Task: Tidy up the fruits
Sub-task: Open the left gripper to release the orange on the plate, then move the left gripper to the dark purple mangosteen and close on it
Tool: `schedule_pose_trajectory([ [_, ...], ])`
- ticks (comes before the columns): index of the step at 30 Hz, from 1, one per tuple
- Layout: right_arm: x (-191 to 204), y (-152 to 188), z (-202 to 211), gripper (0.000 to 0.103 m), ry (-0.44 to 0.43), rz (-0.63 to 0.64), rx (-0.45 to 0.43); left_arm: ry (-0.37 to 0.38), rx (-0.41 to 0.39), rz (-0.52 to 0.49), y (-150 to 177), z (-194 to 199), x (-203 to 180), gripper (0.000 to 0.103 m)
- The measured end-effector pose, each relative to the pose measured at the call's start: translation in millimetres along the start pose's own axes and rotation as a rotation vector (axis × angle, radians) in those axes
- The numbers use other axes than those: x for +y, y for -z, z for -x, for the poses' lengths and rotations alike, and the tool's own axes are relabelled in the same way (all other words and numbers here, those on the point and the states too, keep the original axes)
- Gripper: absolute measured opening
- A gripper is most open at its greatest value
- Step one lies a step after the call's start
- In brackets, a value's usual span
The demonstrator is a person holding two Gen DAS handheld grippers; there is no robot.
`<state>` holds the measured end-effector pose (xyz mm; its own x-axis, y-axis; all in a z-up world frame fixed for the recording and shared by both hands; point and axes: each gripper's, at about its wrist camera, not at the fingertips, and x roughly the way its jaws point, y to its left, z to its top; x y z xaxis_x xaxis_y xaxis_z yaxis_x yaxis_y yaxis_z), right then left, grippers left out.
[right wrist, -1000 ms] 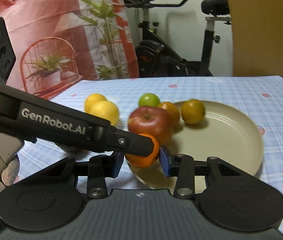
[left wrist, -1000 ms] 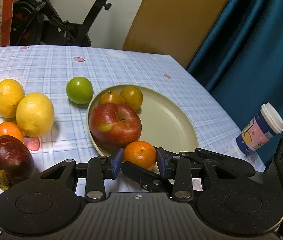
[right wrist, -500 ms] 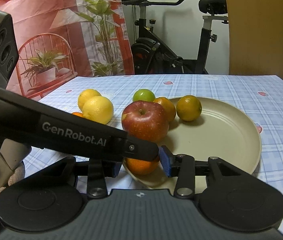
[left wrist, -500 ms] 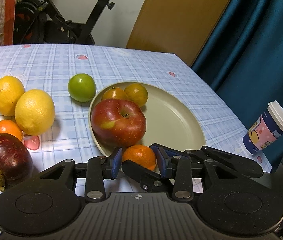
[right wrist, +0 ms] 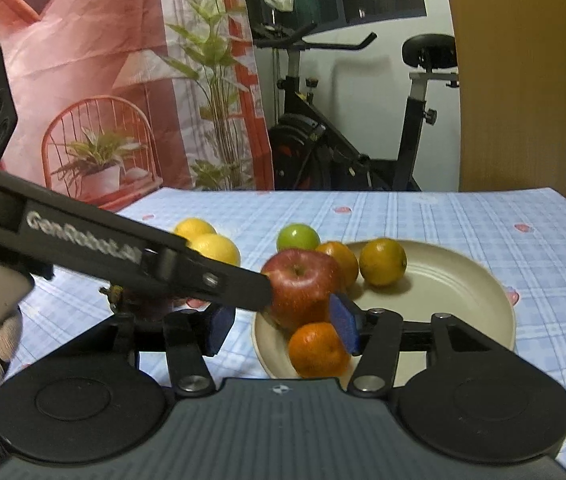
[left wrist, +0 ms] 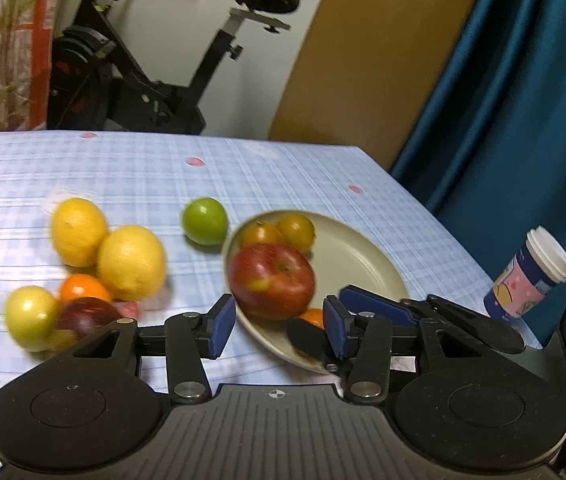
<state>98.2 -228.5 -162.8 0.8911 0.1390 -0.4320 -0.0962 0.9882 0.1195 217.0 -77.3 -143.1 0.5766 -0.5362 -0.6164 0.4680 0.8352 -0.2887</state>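
My right gripper (right wrist: 281,330), jaws just opened, clamps nothing: the mandarin (right wrist: 318,350) rests on the plate (right wrist: 463,300) against its right pad. My left gripper (left wrist: 273,326), likewise parted and empty, lies farther off.

"GenRobot.AI" in white on the left tool's arm (right wrist: 83,236)

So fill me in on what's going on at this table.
A person is sorting fruit with two handheld grippers. Both the left gripper and the right gripper have just been opening, leaving a small orange on the beige plate beside the red apple. Lemons and a green fruit wait on the tablecloth.
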Motion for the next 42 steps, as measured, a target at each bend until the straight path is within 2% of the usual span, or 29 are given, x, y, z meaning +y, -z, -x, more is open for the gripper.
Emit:
schedule_pose_trajectory([
  [7,5,0,0,0.056,-0.008,0.018,-0.013,-0.044,-0.033,0.022,-2,29,27,0.051],
  [20,24,-2,-12,0.056,-0.062,0.086,0.043,-0.162,-0.058,0.089,-4,77,93,0.051],
  [25,37,-2,-22,0.056,-0.103,0.127,0.07,-0.15,-0.055,0.115,-5,76,104,0.052],
  [28,48,-2,-30,0.056,-0.144,0.165,0.095,-0.136,-0.04,0.113,-2,69,103,0.057],
  [34,78,0,-50,0.058,-0.202,0.265,0.122,-0.103,-0.023,0.118,6,56,99,0.057],
  [42,113,12,-76,0.063,-0.193,0.447,0.144,-0.088,-0.008,0.146,17,45,102,0.057],
])
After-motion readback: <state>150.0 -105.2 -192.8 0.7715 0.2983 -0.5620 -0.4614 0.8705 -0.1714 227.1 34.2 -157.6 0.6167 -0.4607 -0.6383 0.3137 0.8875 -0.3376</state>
